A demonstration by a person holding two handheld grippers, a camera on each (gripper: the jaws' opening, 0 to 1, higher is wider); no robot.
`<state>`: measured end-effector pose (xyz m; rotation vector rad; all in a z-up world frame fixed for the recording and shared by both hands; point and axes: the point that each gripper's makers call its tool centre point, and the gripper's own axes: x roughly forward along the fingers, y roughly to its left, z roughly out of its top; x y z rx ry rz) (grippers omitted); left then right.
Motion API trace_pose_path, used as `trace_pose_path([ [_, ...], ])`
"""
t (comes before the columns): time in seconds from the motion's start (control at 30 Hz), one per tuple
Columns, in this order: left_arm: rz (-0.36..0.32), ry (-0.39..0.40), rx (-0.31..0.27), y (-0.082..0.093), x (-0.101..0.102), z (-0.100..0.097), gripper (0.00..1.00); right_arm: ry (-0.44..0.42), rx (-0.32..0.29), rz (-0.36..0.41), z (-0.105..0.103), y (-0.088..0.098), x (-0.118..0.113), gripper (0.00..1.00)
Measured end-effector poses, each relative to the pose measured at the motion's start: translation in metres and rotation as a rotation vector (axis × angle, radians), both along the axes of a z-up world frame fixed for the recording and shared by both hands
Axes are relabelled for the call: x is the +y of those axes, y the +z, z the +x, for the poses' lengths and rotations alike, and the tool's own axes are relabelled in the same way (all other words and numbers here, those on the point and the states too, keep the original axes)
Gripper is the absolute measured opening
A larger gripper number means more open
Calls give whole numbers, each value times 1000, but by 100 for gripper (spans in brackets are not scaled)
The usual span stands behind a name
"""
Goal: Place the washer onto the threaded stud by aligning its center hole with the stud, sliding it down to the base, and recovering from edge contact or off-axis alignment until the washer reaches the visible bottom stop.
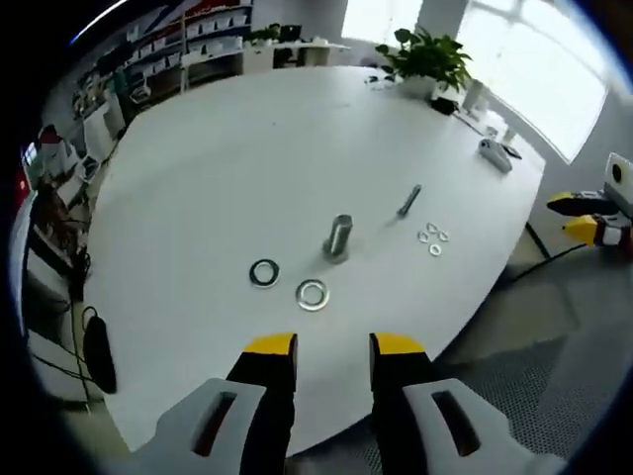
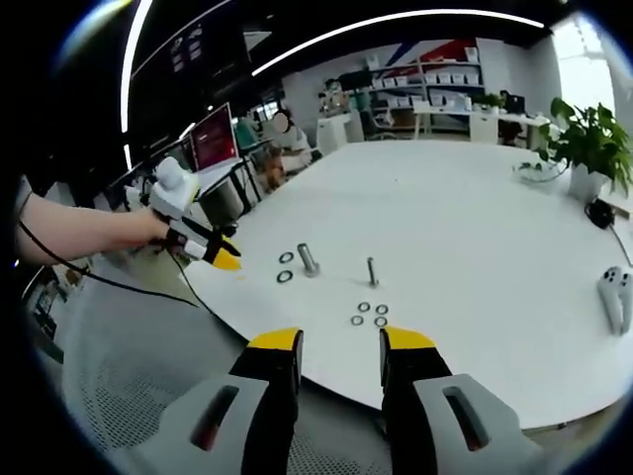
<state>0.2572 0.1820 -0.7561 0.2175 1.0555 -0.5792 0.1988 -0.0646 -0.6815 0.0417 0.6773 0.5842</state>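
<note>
A short threaded stud [image 1: 338, 237] stands upright on the white table [image 1: 227, 168]. Two large washers lie flat just in front of it, one darker [image 1: 264, 273] and one bright [image 1: 313, 294]. My left gripper [image 1: 334, 346] hovers at the table's near edge, open with nothing between its jaws. In the right gripper view the stud [image 2: 309, 259] and the two washers [image 2: 285, 267] sit near the table's left edge, with the left gripper [image 2: 220, 255] in a hand beside them. My right gripper [image 2: 341, 341] is open and empty, off the table's edge. It also appears far right [image 1: 586, 218].
A thin bolt [image 1: 408, 201] lies past the stud, with a cluster of small washers [image 1: 432, 237] beside it. A potted plant [image 1: 430, 59] and a white controller [image 2: 615, 297] sit toward the far end. Grey carpet [image 1: 554, 336] surrounds the table.
</note>
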Motion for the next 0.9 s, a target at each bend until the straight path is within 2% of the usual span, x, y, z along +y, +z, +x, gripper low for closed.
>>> trace_pose_path([
  [0.1,-6,-8,6,-8,-7,7,27,-4,3,1,0,-1,-1,33],
  [0.2,18,-29,31,-18,-12,10,27,-6,1,1,0,0,-1,33],
  [0.3,45,-44,38,-31,-8,16,27,-14,-6,9,0,2,-1,32],
  [0.43,60,-57,93,-45,-10,22,29,-13,2,7,-1,1,-2,32],
  [0.6,89,-91,107,-55,-13,30,29,13,19,45,-5,3,3,32],
  [0.7,112,-86,118,-60,-10,35,29,50,33,21,-10,-1,7,32],
  [0.9,111,-62,129,-64,-6,47,29,26,39,23,-9,-2,3,32],
])
